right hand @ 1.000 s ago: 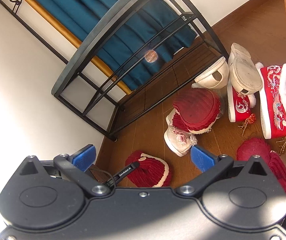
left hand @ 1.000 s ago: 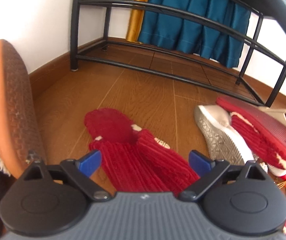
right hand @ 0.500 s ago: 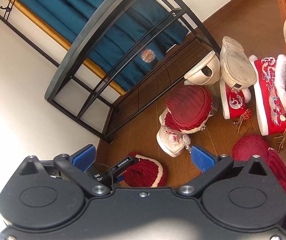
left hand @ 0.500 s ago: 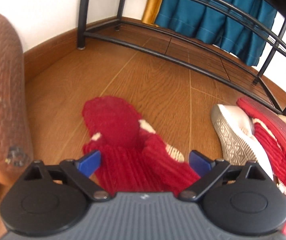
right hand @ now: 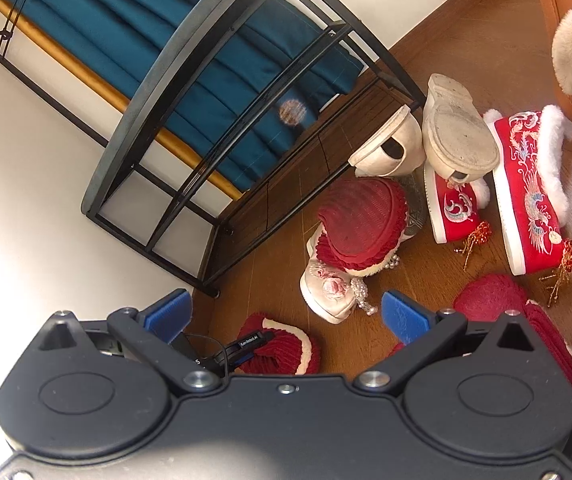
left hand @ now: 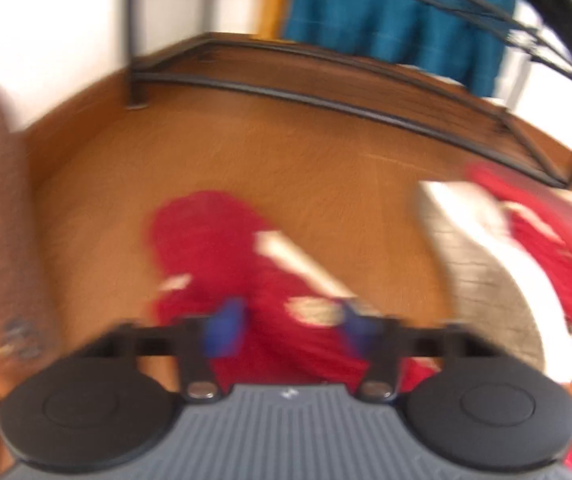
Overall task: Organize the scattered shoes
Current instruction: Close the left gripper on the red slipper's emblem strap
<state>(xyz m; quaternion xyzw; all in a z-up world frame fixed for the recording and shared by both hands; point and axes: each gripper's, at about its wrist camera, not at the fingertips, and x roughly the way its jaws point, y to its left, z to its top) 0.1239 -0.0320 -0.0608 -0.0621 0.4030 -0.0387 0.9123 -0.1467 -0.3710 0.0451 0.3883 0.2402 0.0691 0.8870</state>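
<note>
Left gripper (left hand: 290, 324) just closed in on a red slipper (left hand: 246, 272), blue pads against its ribbed upper, on the wood floor (left hand: 306, 168) in front of the black shoe rack (left hand: 326, 100). Right gripper (right hand: 286, 312) open, holding nothing, above more shoes scattered by that rack (right hand: 214, 92).

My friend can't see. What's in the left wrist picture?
The left gripper has just been closing on a red corduroy slipper on the wooden floor. It's blurry. A black shoe rack stands behind.
</note>
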